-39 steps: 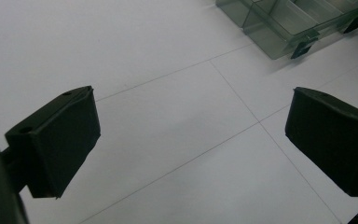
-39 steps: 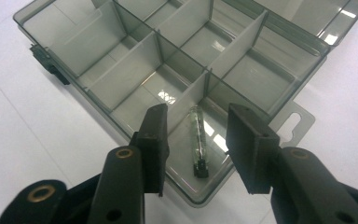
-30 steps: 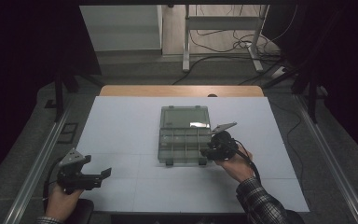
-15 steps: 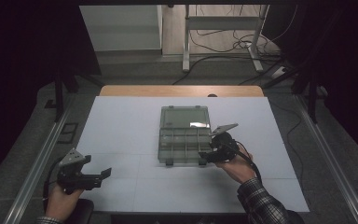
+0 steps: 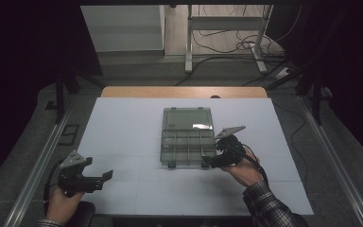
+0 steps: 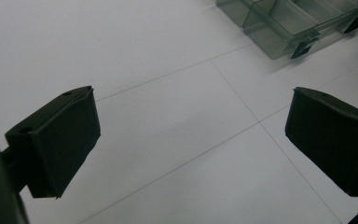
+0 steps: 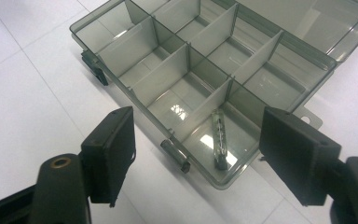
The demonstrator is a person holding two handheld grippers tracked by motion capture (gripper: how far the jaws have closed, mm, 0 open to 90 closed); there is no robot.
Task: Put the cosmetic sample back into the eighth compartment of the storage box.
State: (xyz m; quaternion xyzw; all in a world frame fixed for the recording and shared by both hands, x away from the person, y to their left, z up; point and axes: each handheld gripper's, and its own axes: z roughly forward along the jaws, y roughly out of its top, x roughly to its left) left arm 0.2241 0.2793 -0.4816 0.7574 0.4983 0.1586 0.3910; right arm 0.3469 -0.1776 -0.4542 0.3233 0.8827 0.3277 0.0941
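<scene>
The desk (image 5: 123, 127), covered by a white surface scored with thin grid lines, occupies the middle of the high view; a strip of bare wood is seen along its far edge.

A translucent grey compartment box (image 5: 187, 137) lies near the centre of the desk with its lid folded open and flat toward the far side. In the right gripper view the box (image 7: 191, 79) is seen to be divided by upright partitions into several compartments, and two dark latches are carried on its near wall.

The right hand-held gripper (image 5: 208, 162) is held at the near right corner of the box, gripped by a hand in a plaid sleeve. Its jaws have just been opening and now stand apart on either side of that corner, with nothing pressed between the pads (image 7: 112, 154).

The left hand-held gripper (image 5: 108, 175) is held low over the near left part of the desk, well apart from the box. Its jaws are spread wide over bare desk, and nothing is held between them.

A small clear glass tube (image 7: 219, 140) lies flat in the corner compartment nearest the right hand-held gripper, resting on the compartment floor between the open jaws as viewed along them, untouched by either pad.
</scene>
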